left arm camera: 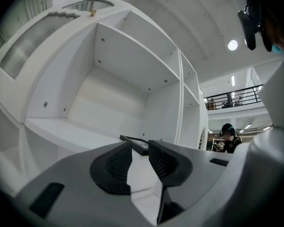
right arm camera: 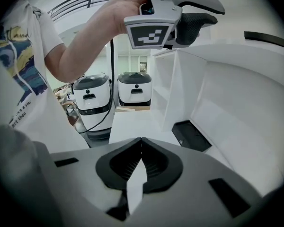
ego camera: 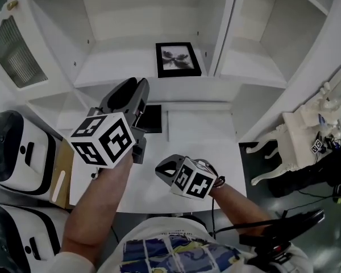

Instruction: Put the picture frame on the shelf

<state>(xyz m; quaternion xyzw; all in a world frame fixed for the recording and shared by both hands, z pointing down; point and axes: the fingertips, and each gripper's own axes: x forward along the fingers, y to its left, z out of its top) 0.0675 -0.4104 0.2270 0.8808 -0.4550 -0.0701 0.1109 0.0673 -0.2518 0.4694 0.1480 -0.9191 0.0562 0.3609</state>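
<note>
1. Picture frame (ego camera: 178,60) lies flat on the middle shelf (ego camera: 119,67) of the white unit, picture side up. It sits near the front edge, close to the right-hand divider, and nothing grips it.
2. Left gripper (ego camera: 135,92) is held up in front of that shelf, pointing level at it. Its jaws are moderately apart with nothing between the pads. In the left gripper view the frame shows beyond the tips, clear of them.
3. Right gripper (right arm camera: 141,145) is lower, over the white counter (ego camera: 199,135), and angled down. Its jaws are together with the tips touching, holding nothing.
4. A black flat item (ego camera: 152,118) lies on the counter under the shelf, just beside the left gripper in the head view.
5. White rounded machines (ego camera: 17,152) stand to the left of the counter.
</note>
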